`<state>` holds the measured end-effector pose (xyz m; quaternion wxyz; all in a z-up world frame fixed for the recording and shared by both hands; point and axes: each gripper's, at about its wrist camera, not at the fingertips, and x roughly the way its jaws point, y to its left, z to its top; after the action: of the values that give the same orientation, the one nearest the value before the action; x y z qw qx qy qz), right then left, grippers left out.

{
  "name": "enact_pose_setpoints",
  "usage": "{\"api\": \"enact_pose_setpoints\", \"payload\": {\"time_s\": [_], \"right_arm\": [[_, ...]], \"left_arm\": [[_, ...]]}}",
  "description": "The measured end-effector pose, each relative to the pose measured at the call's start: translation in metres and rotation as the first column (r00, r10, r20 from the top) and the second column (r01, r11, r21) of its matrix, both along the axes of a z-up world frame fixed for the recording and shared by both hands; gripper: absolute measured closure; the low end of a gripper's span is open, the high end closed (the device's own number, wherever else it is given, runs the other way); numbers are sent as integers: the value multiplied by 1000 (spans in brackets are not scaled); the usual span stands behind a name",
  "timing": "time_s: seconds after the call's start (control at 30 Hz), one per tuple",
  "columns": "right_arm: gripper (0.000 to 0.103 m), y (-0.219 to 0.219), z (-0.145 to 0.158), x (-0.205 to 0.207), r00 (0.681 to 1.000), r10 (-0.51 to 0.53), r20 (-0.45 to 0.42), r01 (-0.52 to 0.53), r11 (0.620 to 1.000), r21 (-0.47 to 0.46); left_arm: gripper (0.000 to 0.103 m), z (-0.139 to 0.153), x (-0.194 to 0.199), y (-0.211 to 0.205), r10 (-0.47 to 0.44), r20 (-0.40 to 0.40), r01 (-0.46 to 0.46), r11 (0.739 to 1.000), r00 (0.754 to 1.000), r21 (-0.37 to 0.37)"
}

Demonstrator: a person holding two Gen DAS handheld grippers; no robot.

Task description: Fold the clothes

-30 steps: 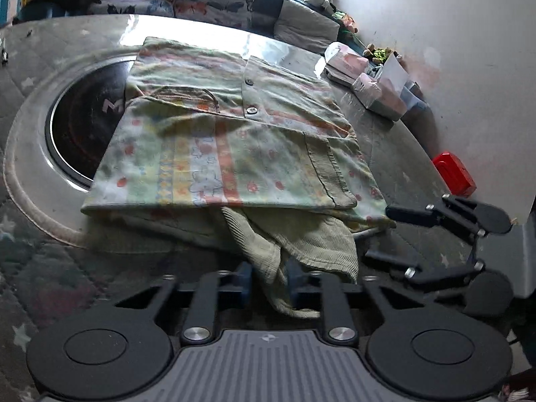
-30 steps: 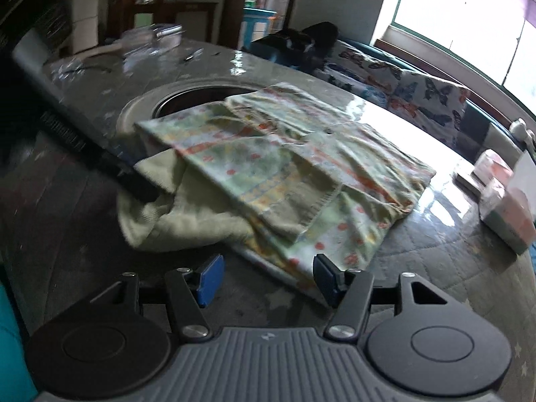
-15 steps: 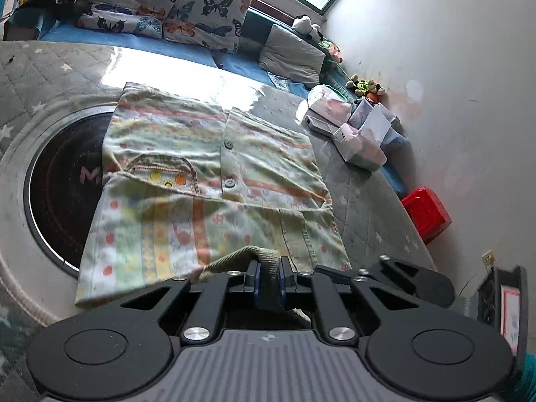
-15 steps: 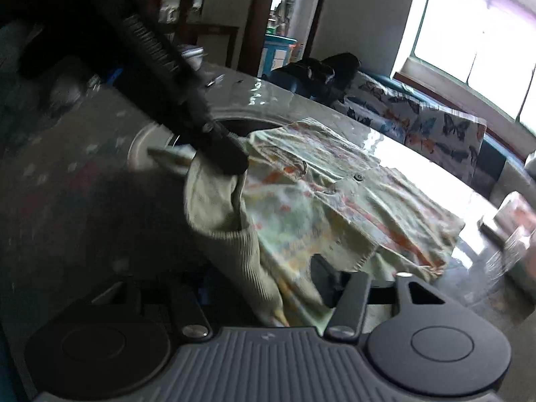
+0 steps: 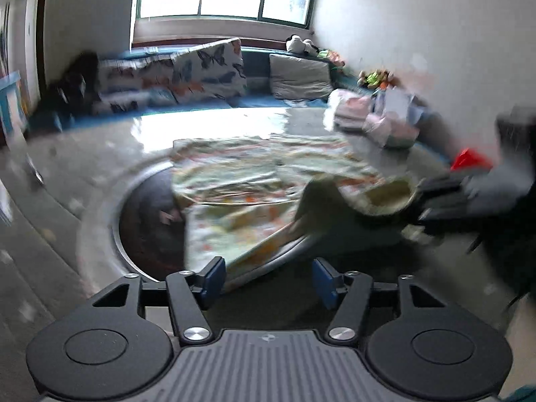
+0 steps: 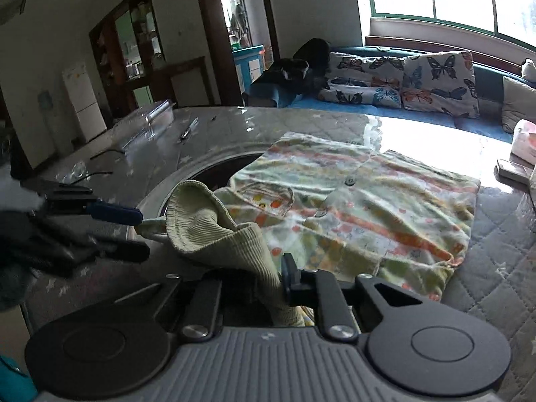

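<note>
A pale green printed shirt (image 6: 361, 201) lies folded on the grey quilted table (image 6: 495, 268), partly over a round dark inset (image 5: 144, 214). Its ribbed green hem (image 6: 214, 231) is lifted off the table. My right gripper (image 6: 268, 284) is shut on that ribbed hem. My left gripper (image 5: 268, 276) is open and empty, just in front of the shirt's near edge (image 5: 254, 251). The left wrist view is blurred. The left gripper also shows at the left of the right wrist view (image 6: 134, 231), open beside the hem.
Tissue packs and boxes (image 5: 378, 120) stand at the table's far right, with a red object (image 5: 469, 159) beyond. A clear plastic item (image 6: 147, 124) and a cable lie at the far left. A sofa with butterfly cushions (image 6: 402, 80) is behind the table.
My left gripper let go of the ribbed hem, opened and drew back. My right gripper closed on the hem and now holds it up.
</note>
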<state>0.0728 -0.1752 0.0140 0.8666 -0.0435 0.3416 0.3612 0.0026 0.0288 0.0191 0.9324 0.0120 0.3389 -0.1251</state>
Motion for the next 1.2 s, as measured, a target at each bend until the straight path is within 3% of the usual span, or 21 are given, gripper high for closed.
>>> {"api": "enact_pose_setpoints", "payload": {"time_s": [0.3, 0.33, 0.43, 0.5, 0.6, 0.97, 1.2], "right_arm": [[90, 0, 7, 4, 1000, -18, 8, 18, 1000, -3], [91, 0, 6, 4, 1000, -19, 7, 19, 1000, -3], [94, 1, 4, 2, 1000, -18, 6, 18, 1000, 3], [95, -1, 3, -1, 1000, -21, 8, 21, 1000, 12], [97, -4, 4, -7, 1000, -27, 12, 27, 999, 26], [98, -38, 34, -70, 998, 14, 56, -17, 998, 54], [98, -51, 49, -117, 997, 55, 58, -58, 997, 57]], "left_arm": [[40, -23, 4, -13, -78, 126, 48, 974, 989, 223], [42, -25, 4, -14, -93, 141, 55, 966, 986, 254], [66, -29, 2, -16, -141, 164, 88, 950, 976, 298], [86, -29, 0, -16, -154, 169, 100, 951, 974, 293], [94, -25, -4, -14, -163, 178, 111, 956, 970, 270], [96, 15, -63, -16, -220, 193, 189, 968, 956, 167], [96, 28, -109, -16, -236, 143, 225, 970, 961, 92]]}}
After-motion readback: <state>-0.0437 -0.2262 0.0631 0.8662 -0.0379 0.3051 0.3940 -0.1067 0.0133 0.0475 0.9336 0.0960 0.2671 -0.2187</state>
